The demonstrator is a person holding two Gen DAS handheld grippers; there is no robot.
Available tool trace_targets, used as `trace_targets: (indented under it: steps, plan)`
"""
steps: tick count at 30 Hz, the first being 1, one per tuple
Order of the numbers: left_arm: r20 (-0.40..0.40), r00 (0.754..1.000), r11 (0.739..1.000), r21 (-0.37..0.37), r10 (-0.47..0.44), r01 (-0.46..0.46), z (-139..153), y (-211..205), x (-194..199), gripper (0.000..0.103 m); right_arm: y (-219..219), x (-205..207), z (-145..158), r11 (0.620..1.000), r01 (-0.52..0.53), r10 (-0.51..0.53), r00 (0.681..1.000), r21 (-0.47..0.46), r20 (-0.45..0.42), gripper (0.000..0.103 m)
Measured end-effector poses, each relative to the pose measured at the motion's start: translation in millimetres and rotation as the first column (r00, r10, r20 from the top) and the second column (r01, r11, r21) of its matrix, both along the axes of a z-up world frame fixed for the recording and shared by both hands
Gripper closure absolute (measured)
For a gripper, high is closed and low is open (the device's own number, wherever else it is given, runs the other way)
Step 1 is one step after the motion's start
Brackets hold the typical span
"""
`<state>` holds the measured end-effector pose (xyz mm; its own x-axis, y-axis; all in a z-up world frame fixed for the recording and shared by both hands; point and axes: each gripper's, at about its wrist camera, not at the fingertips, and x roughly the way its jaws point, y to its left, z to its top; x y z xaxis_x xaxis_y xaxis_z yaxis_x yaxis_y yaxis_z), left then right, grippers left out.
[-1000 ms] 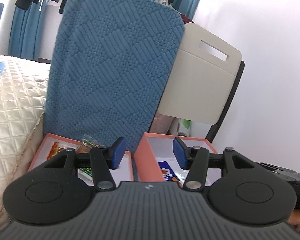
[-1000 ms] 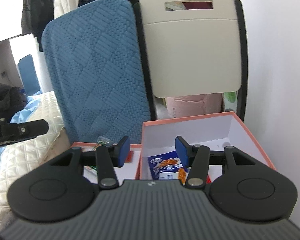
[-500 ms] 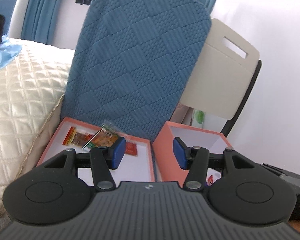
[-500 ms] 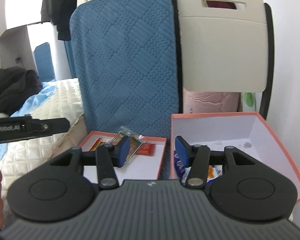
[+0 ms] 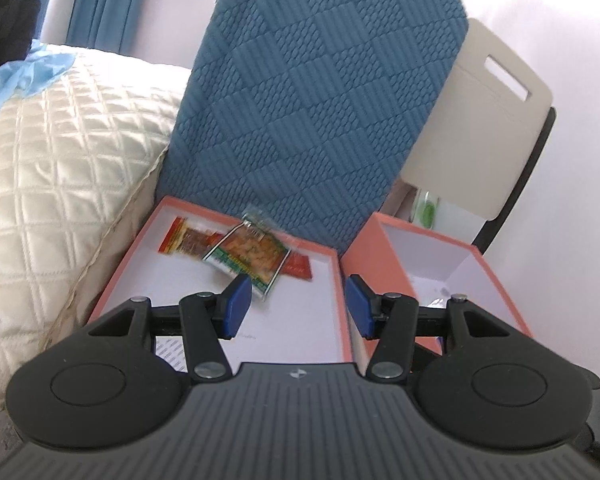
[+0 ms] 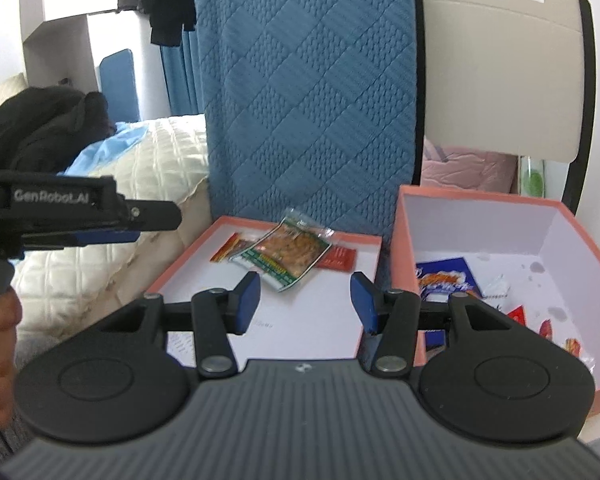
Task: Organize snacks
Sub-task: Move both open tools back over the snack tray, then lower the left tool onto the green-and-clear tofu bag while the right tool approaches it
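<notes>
Coral card, two boxes side by side before the blue chair back: deep box (image 6: 580, 240) right, shallow lid (image 6: 188, 256) left. Both your grippers have dropped and closed in on them since a second ago, so a pick looks near. Left gripper (image 5: 298, 306) jaws apart, empty; right gripper (image 6: 306, 302) likewise. Lid holds three snacks: one green-edged packet (image 6: 288, 254), two red sachets (image 6: 338, 259). Deep box holds a blue packet (image 6: 448, 276) plus several smaller ones, count unclear.

Rocking matte black bodywork on the right gripper (image 6: 304, 300): ribbed grey top plate, two round discs, silver pivot screws, blue pads (image 6: 247, 300). Matching left gripper (image 5: 296, 306), showing white "GenRobot.AI" lettering along its side.
</notes>
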<state>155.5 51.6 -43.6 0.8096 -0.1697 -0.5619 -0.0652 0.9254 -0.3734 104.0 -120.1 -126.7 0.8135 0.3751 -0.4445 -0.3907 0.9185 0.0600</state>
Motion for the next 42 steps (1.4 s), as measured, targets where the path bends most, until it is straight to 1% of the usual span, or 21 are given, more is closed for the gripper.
trace_targets:
  steps: [7,11,15,22,25,30,34,38,40,42]
  plan:
    - [-0.053,0.998,1.000,0.000,0.021,-0.021,-23.5,13.4,15.3,0.045,15.0,1.1,-19.8,0.999,-0.005,0.005,1.000,-0.039,-0.001,0.050]
    - [-0.058,0.998,1.000,0.000,0.010,-0.010,-31.6,15.0,34.2,0.045,23.0,11.6,-28.6,0.998,-0.005,0.004,1.000,-0.057,-0.005,0.050]
    - [-0.092,0.996,0.999,-0.040,0.014,-0.018,-46.7,18.8,60.8,0.045,31.0,25.0,-36.9,0.997,-0.002,0.002,1.000,-0.075,0.000,0.050]
    - [-0.187,0.982,0.992,-0.125,0.010,-0.034,-83.5,23.1,101.0,0.045,44.2,57.7,-52.7,0.994,0.000,-0.001,1.000,-0.110,-0.009,0.050]
    - [-0.214,0.977,0.989,-0.141,0.005,-0.036,-94.3,24.2,115.6,0.045,49.8,72.8,-60.8,0.991,0.005,-0.007,1.000,-0.133,-0.018,0.051]
    - [-0.235,0.972,0.988,-0.145,0.008,-0.043,-103.6,26.5,134.6,0.045,57.5,100.6,-68.3,0.982,0.024,-0.027,1.000,-0.189,-0.015,0.051]
    - [-0.254,0.967,0.985,-0.165,0.002,-0.046,-108.5,30.1,151.7,0.045,59.8,120.7,-73.3,0.976,0.036,-0.045,0.998,-0.213,-0.037,0.051]
    - [-0.271,0.963,0.982,-0.178,0.009,-0.059,-113.2,35.9,166.5,0.045,62.0,138.7,-77.8,0.977,0.043,-0.058,0.996,-0.211,-0.066,0.051]
    - [-0.275,0.961,0.981,-0.181,0.012,-0.064,-115.0,39.0,172.9,0.045,65.8,148.4,-80.4,0.976,0.047,-0.062,0.996,-0.214,-0.065,0.051]
    - [-0.276,0.961,0.984,-0.168,0.017,-0.066,-115.4,41.1,178.8,0.045,72.6,160.1,-83.1,0.972,0.048,-0.064,0.996,-0.231,-0.061,0.051]
